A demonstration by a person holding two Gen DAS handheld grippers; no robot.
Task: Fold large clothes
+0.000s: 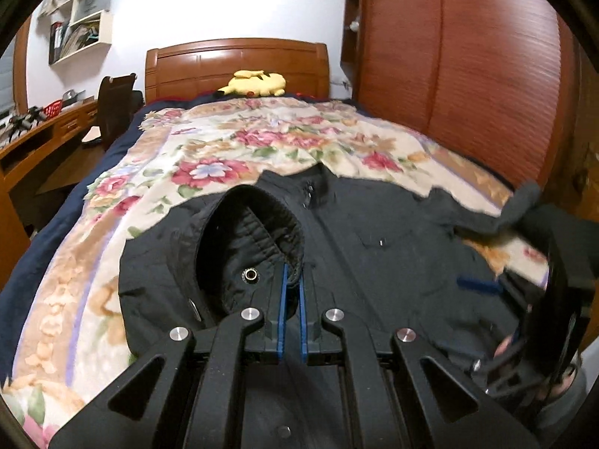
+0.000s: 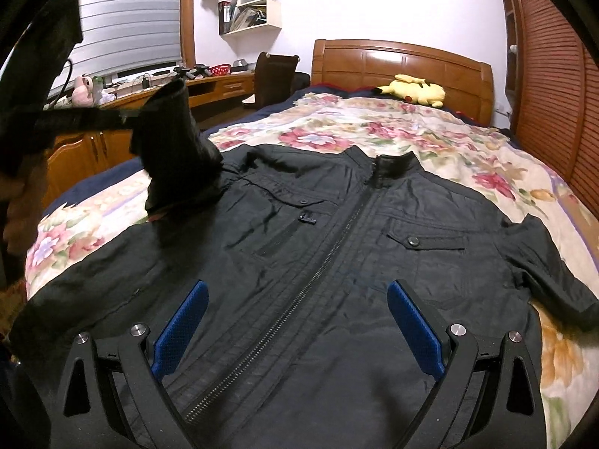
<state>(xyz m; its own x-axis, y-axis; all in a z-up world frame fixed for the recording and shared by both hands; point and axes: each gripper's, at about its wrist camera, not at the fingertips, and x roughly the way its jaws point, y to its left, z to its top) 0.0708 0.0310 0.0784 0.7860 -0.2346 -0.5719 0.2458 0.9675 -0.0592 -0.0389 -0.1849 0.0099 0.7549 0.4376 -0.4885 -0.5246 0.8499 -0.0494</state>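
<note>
Left gripper (image 1: pixel 293 280) clamped on sleeve cuff (image 1: pixel 262 232), raised; right gripper (image 2: pixel 295 295) jaws wide apart, empty.

You find no text, label, brand, number or sign here that can be read in either view. The binders and papers on the wall shelf (image 2: pixel 250 7) are too small and blurred for you to make out any lettering. The snap button (image 1: pixel 250 274) on the black jacket (image 2: pixel 337 262) has a ring that may carry embossing, but you cannot read it. The pocket buttons and the zipper pull show you no legible marks either.
</note>
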